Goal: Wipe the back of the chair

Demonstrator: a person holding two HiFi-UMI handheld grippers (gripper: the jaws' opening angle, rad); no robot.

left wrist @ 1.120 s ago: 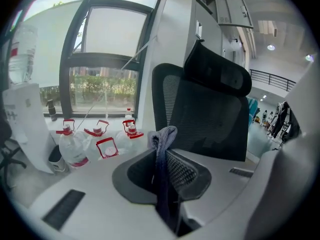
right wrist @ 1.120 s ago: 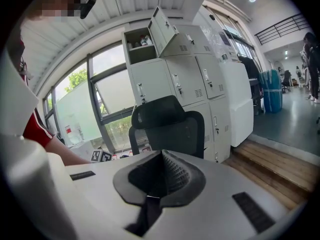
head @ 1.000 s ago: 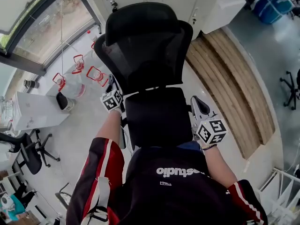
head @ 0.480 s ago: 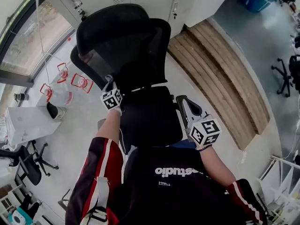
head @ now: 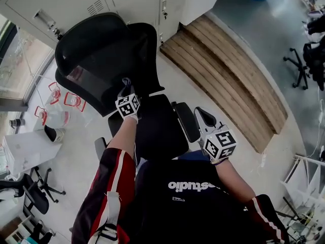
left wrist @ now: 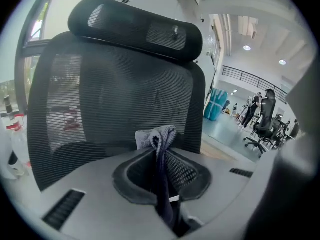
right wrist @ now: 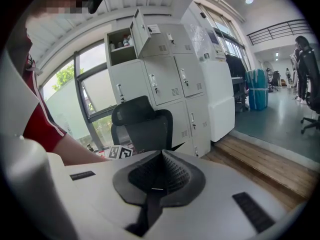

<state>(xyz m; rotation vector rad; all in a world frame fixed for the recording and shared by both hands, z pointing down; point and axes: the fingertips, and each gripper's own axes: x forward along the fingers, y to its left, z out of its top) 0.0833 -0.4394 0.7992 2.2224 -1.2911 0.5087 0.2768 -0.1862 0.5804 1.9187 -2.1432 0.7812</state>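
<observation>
Grey cloth (left wrist: 154, 136) at black mesh chair back (left wrist: 110, 94)
Left gripper (left wrist: 162, 151) clamps it, perhaps touching mesh; right gripper (right wrist: 160, 159) closed, empty.

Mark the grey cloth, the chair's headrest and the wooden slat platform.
Crumpled grey cloth (left wrist: 156, 135): left gripper view, on its bunched top end.
Black mesh chair headrest (left wrist: 135, 26): left gripper view, middle of the pad.
Wooden slat platform (head: 228, 80): head view, on a middle plank.

chair back (left wrist: 125, 99): black open mesh | cloth (left wrist: 156, 136): grey, nubby | platform (head: 228, 80): bare wood slats
</observation>
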